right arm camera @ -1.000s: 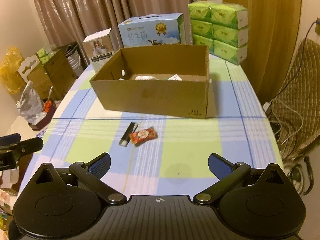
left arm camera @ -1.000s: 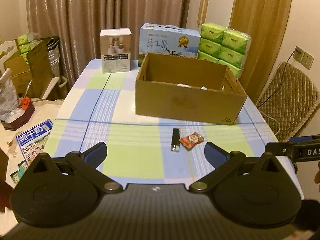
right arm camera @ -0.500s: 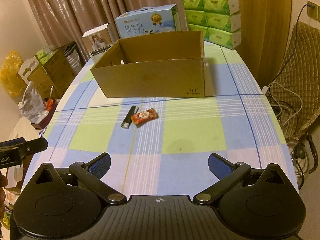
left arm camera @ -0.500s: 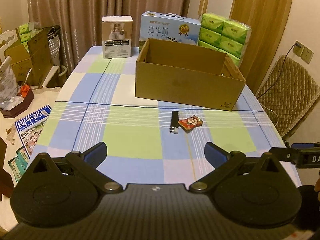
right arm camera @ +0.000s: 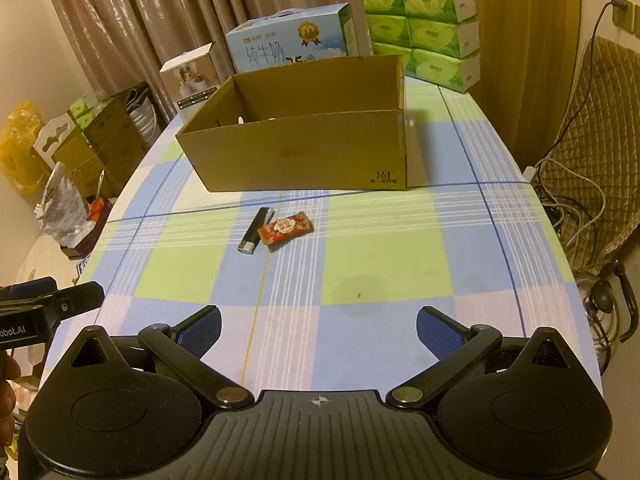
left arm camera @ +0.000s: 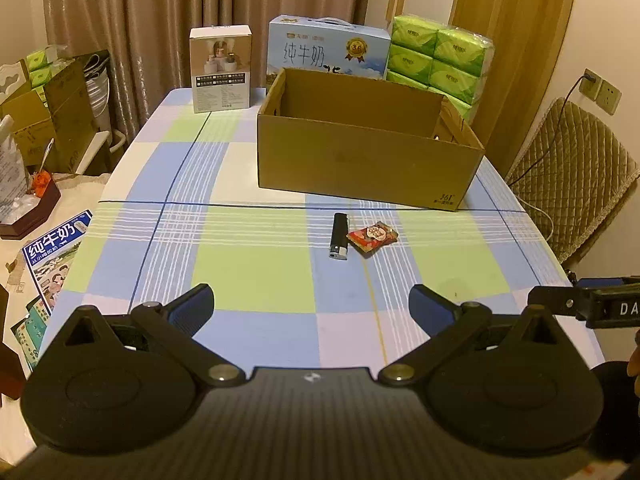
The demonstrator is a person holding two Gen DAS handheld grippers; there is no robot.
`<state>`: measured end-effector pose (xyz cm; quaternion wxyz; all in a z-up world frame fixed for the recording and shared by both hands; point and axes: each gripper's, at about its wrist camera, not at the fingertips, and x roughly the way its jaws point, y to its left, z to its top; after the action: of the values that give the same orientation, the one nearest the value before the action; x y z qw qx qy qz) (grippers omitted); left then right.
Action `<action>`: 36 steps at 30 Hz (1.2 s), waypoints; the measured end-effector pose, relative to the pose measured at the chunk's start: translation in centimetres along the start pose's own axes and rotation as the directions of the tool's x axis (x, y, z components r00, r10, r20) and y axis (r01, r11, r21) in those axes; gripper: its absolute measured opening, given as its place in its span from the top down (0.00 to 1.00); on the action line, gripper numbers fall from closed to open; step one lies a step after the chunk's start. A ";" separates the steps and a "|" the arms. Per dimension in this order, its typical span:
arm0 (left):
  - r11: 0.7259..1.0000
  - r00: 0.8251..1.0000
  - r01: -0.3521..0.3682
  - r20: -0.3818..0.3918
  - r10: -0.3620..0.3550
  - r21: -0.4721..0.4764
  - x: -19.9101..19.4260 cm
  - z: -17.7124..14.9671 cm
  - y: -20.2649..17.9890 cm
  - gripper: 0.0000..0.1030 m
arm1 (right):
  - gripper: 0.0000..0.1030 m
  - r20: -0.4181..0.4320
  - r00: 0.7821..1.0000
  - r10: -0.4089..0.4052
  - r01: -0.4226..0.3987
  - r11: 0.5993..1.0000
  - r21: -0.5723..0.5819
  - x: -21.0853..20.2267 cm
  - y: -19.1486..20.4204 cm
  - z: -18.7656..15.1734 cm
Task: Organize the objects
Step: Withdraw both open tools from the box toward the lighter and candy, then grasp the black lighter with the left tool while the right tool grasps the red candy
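left tool (left arm camera: 311, 306): i see it spread wide, empty
right tool (right arm camera: 318, 326): wide, empty
lighter (left arm camera: 339, 236): touching snack packet (left arm camera: 373, 236), near cardboard box (left arm camera: 362, 168) on counter (left arm camera: 248, 272)

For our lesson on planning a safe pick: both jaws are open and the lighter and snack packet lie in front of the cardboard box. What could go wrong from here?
1. The lighter and the snack packet lie almost touching, so closing on one may nudge or catch the other.
2. Both are low and flat on the tablecloth; the jaws might pinch fabric.
3. The cardboard box has a tall near wall, so a low carry could strike it.
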<state>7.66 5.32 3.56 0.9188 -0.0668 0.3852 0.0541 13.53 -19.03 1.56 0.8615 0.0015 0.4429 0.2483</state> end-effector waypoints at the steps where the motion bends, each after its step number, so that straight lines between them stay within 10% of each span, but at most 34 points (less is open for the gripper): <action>1: 1.000 1.000 -0.001 -0.001 0.001 0.002 0.1 0.0 0.0 0.01 | 0.02 -0.001 1.000 -0.001 0.001 1.000 0.001 0.1 0.0 0.0; 27: 0.998 0.999 0.011 -0.040 -0.008 0.068 8.5 1.9 0.7 0.02 | 0.02 -0.021 1.000 0.003 -0.002 0.998 0.055 7.5 -1.3 1.8; 36: 0.991 0.996 0.055 -0.075 -0.046 0.121 15.7 2.9 0.6 0.20 | 0.39 -0.040 0.999 0.029 -0.027 0.998 0.058 13.5 -0.6 3.9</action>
<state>20.51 7.13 -5.71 0.9077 -0.0218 0.4190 0.0045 23.32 -12.93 -6.51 0.8484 0.0274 0.4671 0.2473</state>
